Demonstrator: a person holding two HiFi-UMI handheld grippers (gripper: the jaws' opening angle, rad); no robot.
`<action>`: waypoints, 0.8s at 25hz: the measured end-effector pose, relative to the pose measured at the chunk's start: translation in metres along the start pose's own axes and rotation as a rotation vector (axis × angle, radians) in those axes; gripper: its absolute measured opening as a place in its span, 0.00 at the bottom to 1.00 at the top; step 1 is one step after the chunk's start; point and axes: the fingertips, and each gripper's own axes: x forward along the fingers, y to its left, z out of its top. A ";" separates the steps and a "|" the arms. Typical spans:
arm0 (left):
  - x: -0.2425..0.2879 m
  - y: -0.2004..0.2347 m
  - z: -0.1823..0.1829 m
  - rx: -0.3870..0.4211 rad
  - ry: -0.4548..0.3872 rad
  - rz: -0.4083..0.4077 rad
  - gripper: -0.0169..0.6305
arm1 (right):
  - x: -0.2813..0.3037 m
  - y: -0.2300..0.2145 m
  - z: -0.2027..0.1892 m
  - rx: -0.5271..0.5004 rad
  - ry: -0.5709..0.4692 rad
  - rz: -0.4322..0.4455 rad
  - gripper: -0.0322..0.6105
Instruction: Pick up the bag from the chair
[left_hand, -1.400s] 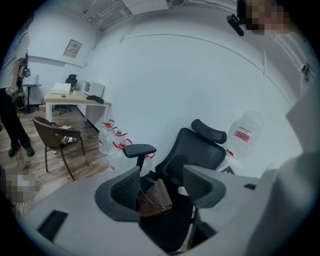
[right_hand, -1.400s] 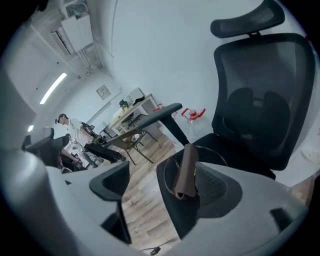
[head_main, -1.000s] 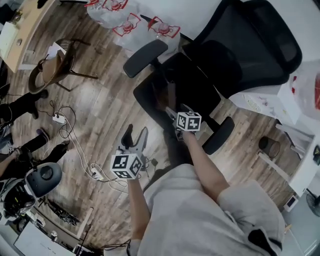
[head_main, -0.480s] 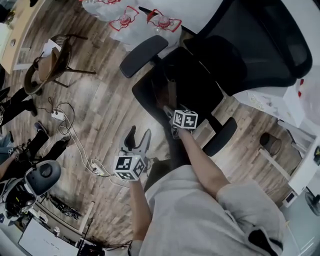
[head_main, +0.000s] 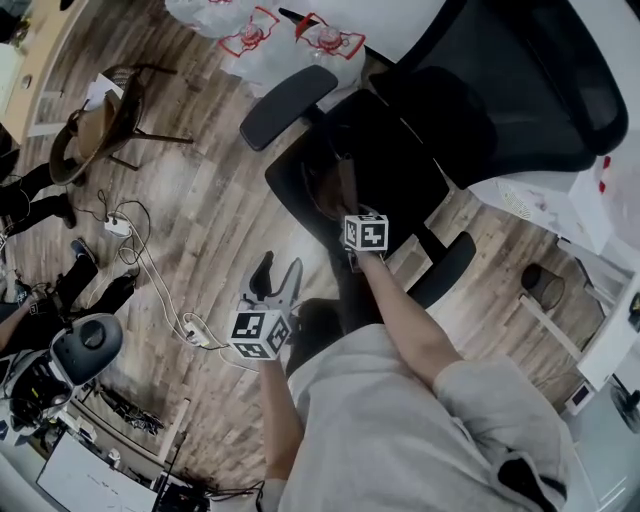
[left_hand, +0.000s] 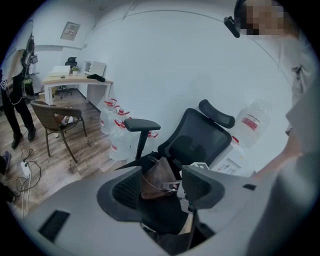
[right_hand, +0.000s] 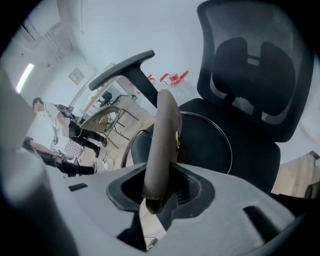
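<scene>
The right gripper (right_hand: 157, 190) is clenching the bag (right_hand: 165, 130) — its edge, apparently — on the chair (head_main: 400, 165); the left gripper (head_main: 275, 268) is hanging released.

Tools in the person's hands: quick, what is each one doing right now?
Left tool: open, holding nothing.
Right tool: closed on the brown bag.

Jugs (head_main: 250, 35) and a power strip (head_main: 117, 227) sit on floorboards (head_main: 210, 200).

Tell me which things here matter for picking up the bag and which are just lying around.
For the job: bag, clamped in the right gripper; office chair under it; left gripper, open, off to the side.
Lying about: water jugs; wooden chair; power strip on the floor.
</scene>
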 end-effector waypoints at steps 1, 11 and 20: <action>0.000 0.000 0.002 0.003 -0.002 -0.001 0.40 | -0.002 0.000 0.002 -0.030 -0.002 -0.002 0.24; 0.006 -0.023 0.001 0.035 0.008 -0.060 0.39 | -0.026 0.011 0.030 -0.235 -0.067 0.004 0.21; 0.004 -0.040 0.018 0.077 -0.022 -0.089 0.39 | -0.056 0.022 0.045 -0.337 -0.113 0.022 0.14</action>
